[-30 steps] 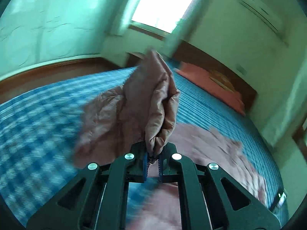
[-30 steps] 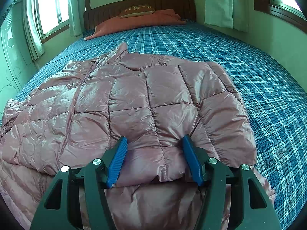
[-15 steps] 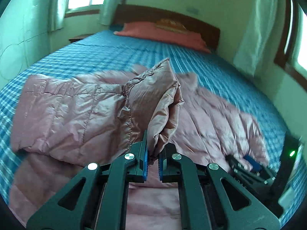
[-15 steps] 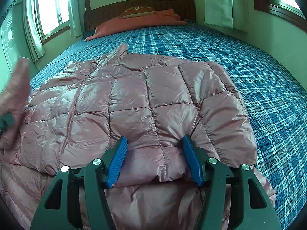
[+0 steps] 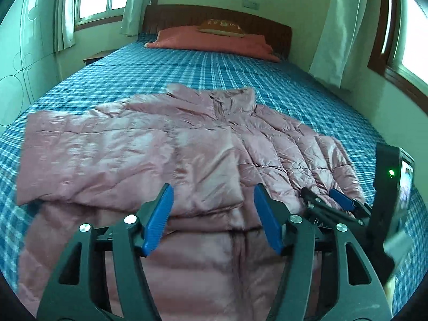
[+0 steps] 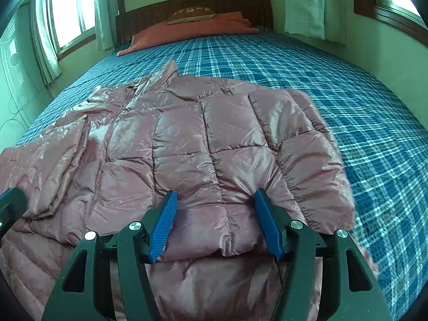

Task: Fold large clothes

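- Two grippers over the pink puffer jacket [image 5: 165, 149], both with jaws spread wide, nothing between them.
- Left gripper [image 5: 212, 216] above the jacket's near hem, at a folded-over sleeve [image 5: 88, 155] lying across the jacket's body.
- Right gripper [image 6: 215, 218] above the other folded sleeve [image 6: 281, 144] on the jacket's right half; also seen from the left wrist view, just right of the jacket [image 5: 331, 200].
- Jacket flat on the blue plaid bedsheet [image 6: 347, 85], collar [image 5: 230, 96] toward the headboard [image 6: 235, 2].
- Beyond the jacket: orange blanket [image 5: 214, 40], brown pillow [image 5: 220, 24] on top.
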The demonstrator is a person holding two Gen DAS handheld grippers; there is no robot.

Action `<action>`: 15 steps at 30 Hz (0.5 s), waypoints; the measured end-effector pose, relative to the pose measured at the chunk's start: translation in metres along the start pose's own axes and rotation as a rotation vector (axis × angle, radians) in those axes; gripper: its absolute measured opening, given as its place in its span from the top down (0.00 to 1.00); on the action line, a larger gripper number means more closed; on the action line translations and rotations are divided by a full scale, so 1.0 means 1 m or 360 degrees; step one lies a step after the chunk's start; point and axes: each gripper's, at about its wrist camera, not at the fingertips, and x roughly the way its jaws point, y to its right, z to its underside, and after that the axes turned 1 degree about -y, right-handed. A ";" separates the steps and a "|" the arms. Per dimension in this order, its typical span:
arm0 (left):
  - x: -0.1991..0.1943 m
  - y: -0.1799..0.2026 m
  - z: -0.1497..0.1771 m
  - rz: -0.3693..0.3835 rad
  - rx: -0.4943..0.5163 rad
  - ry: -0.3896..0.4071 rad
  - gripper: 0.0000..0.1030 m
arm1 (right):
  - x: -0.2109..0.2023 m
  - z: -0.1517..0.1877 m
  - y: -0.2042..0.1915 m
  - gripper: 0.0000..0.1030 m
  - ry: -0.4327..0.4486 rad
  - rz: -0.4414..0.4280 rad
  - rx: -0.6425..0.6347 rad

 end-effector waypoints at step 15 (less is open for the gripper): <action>-0.041 -0.143 0.004 -0.0432 -0.0247 0.0065 0.33 | 0.015 -0.009 -0.127 0.53 -0.0186 -0.0447 -0.0036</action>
